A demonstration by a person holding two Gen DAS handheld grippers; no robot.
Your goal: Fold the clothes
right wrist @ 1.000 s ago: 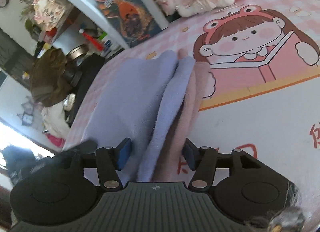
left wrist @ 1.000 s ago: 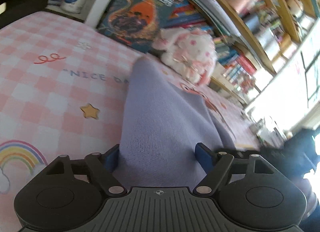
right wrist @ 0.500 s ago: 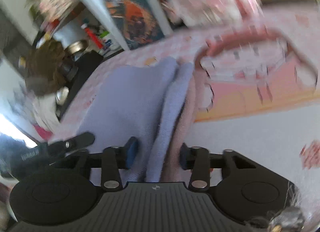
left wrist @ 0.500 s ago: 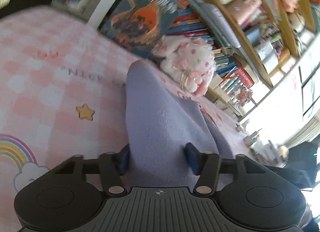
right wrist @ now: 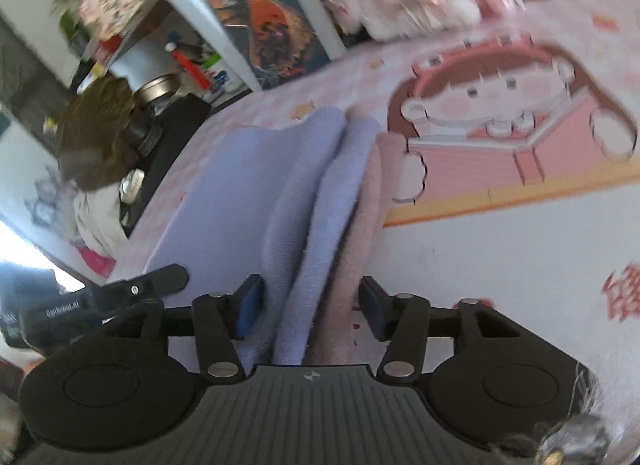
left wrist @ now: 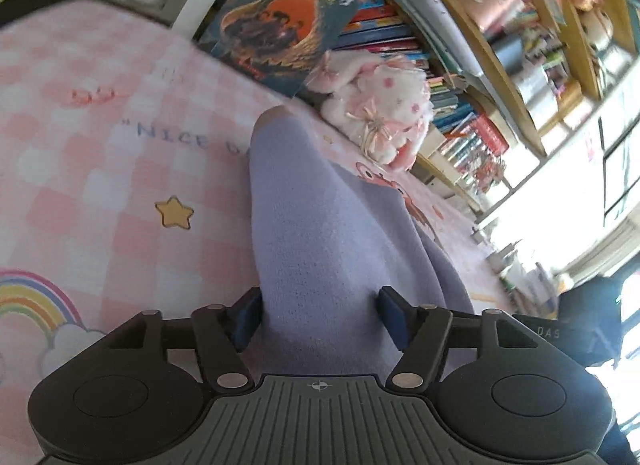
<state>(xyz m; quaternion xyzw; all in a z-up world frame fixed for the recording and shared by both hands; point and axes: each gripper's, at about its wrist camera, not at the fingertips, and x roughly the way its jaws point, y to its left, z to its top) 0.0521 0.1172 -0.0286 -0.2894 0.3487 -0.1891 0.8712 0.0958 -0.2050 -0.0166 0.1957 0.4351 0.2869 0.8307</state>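
Lavender knit garment, centre frame on the pink bed sheet: judged soft, light, limp. Grip folded edges. Left gripper and right gripper fingers opening, fabric between

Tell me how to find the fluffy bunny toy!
Look along the bookshelf at the far edge of the pink checked bed cover. The bunny toy sits at its foot, just past the purple garment. It is the only soft white thing there, with pink spots and ribbon bows.
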